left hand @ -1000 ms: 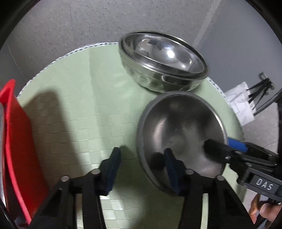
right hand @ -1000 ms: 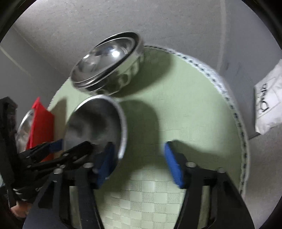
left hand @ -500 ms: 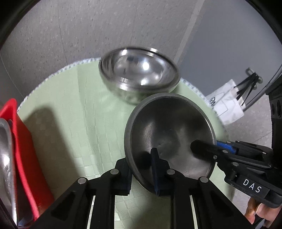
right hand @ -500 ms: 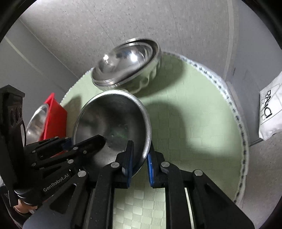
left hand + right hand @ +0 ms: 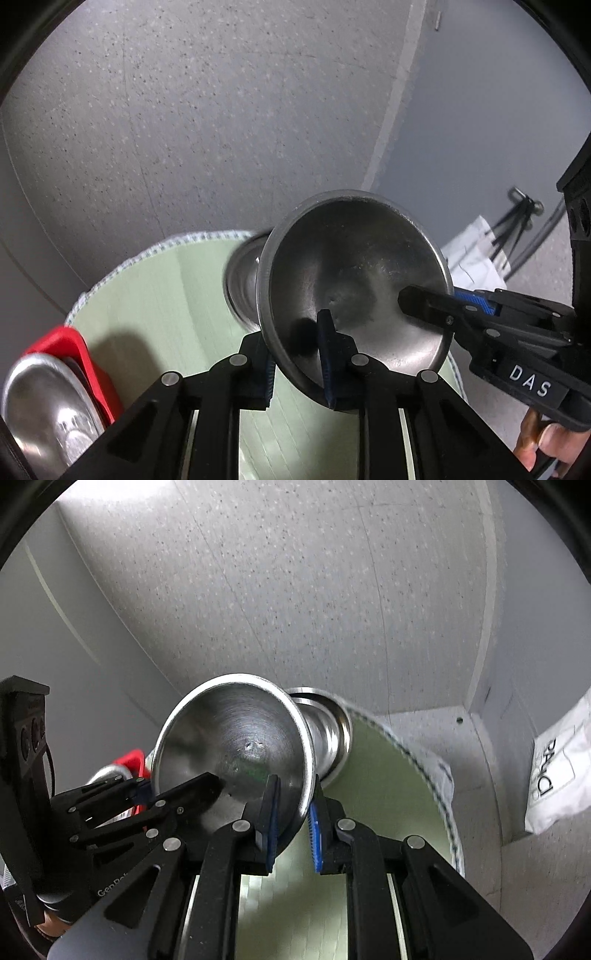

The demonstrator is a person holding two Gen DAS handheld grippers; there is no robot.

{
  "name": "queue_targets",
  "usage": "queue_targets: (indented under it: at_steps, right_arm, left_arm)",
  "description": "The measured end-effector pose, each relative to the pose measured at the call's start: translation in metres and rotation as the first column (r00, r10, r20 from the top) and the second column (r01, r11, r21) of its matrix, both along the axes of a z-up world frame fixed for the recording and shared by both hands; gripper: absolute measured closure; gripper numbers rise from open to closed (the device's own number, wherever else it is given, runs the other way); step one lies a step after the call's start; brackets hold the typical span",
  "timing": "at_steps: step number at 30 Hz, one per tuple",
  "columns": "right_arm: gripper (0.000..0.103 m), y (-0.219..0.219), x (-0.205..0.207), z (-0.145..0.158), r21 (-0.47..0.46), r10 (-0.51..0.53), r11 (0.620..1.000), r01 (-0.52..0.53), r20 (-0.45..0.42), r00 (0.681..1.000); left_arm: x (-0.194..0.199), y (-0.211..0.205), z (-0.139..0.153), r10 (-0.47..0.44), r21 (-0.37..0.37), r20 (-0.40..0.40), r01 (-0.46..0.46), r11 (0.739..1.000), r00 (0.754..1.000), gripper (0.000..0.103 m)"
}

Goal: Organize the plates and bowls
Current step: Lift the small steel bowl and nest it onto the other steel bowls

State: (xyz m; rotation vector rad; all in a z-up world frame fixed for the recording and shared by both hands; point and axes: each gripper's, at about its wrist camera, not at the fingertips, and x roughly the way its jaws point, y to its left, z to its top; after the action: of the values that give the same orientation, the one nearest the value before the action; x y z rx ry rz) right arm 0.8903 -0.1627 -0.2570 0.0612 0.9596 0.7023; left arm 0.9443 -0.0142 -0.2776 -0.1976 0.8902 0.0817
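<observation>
You now hold one steel bowl [image 5: 354,288] in the air between both tools, where a second ago it sat on the green counter [image 5: 162,295] with the jaws spread wide either side of its rim. The left tool [image 5: 295,354] pinches the near rim, one blue pad inside the bowl and one outside. The right tool [image 5: 293,812] pinches the opposite rim the same way. Both have clamped within the last second and the bowl has come up with them, clear of the counter, tilted so its mouth faces you.

Behind it, partly hidden, a stack of steel bowls [image 5: 328,731] rests at the far edge of the counter. At the left edge a red rack [image 5: 88,354] holds a steel plate [image 5: 44,406].

The pickup looks done, so the carrying stage has probably begun. The stack just beyond is a likely place to nest this bowl, though the rack is also possible. Thin polished rims can slip in the pads, so keep both hands moving together.

A white bag [image 5: 557,768] lies on the floor to the right.
</observation>
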Motion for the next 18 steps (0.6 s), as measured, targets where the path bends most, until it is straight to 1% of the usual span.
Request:
queue_targets:
  at_steps: [4, 9, 11, 13, 18]
  right_arm:
    - [0.089, 0.017, 0.021, 0.0, -0.005, -0.005, 1.0, 0.005, -0.002, 1.0]
    - [0.089, 0.033, 0.042, -0.017, -0.045, -0.013, 0.999, 0.011, -0.027, 1.0]
    - [0.089, 0.037, 0.048, -0.023, -0.065, -0.016, 0.998, 0.013, -0.035, 0.999]
    - [0.089, 0.039, 0.053, -0.032, -0.081, -0.022, 0.997, 0.018, -0.044, 0.999]
    - [0.088, 0.046, 0.061, -0.047, -0.142, -0.034, 0.99, 0.028, -0.038, 0.999]
  left_arm:
    - [0.02, 0.008, -0.002, 0.029, 0.0, -0.011, -0.029, 1.0, 1.0, 0.086]
    - [0.049, 0.011, -0.022, 0.061, -0.004, -0.053, -0.061, 0.998, 0.997, 0.086]
    - [0.07, 0.013, -0.03, 0.066, -0.01, -0.077, -0.067, 0.998, 0.995, 0.086]
    - [0.082, 0.014, -0.038, 0.069, -0.016, -0.099, -0.071, 0.997, 0.993, 0.086]
    - [0.112, 0.017, -0.056, 0.066, -0.034, -0.149, -0.072, 0.997, 0.987, 0.085]
